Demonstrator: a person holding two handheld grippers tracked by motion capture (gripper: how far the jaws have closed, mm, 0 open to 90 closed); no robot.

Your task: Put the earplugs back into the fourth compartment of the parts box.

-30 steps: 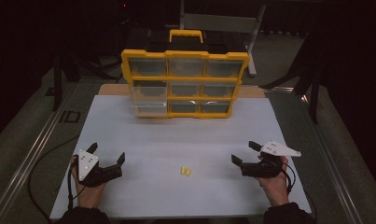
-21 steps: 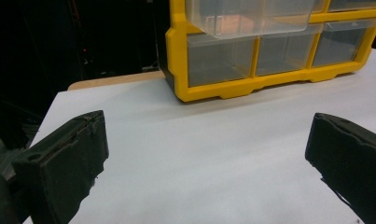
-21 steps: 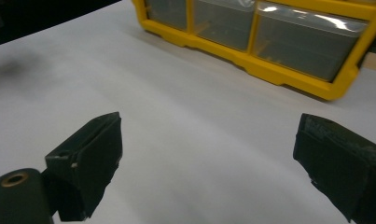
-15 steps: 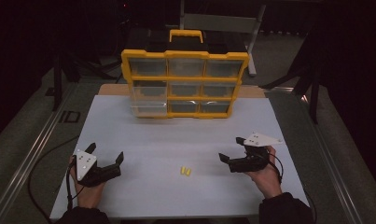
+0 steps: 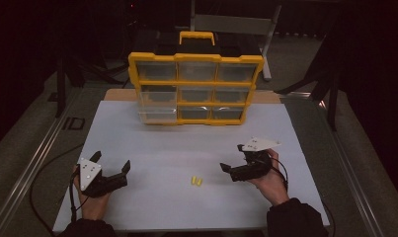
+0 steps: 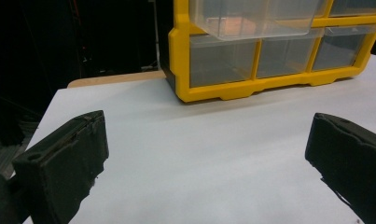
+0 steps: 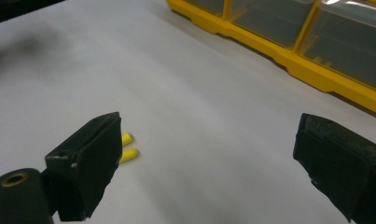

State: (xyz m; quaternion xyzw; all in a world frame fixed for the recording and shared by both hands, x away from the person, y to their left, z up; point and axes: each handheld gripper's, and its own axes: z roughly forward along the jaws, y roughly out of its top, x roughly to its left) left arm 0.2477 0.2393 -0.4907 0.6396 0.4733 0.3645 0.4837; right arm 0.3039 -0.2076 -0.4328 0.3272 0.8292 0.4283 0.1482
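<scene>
Two small yellow pieces (image 5: 196,181) lie side by side on the white board (image 5: 186,143), near its front middle. My right gripper (image 5: 232,158) is just right of them, open, its jaws pointing left and nothing between them. In the right gripper view the pieces (image 7: 128,147) sit beside the left jaw of my right gripper (image 7: 209,158), partly hidden by it. At the front left my left gripper (image 5: 111,161) is open and empty, well apart from the pieces. The left gripper view has my left gripper (image 6: 206,158) wide open over bare board.
A yellow drawer cabinet (image 5: 195,89) with clear drawers stands at the back of the board, its left middle drawer (image 5: 157,111) pulled out. A metal rail (image 5: 33,163) runs along the left side. Cables trail from both grippers.
My right gripper has moved left and slightly forward, closing in on the two yellow pieces. The left gripper has stayed in place, and the pieces have not moved.
</scene>
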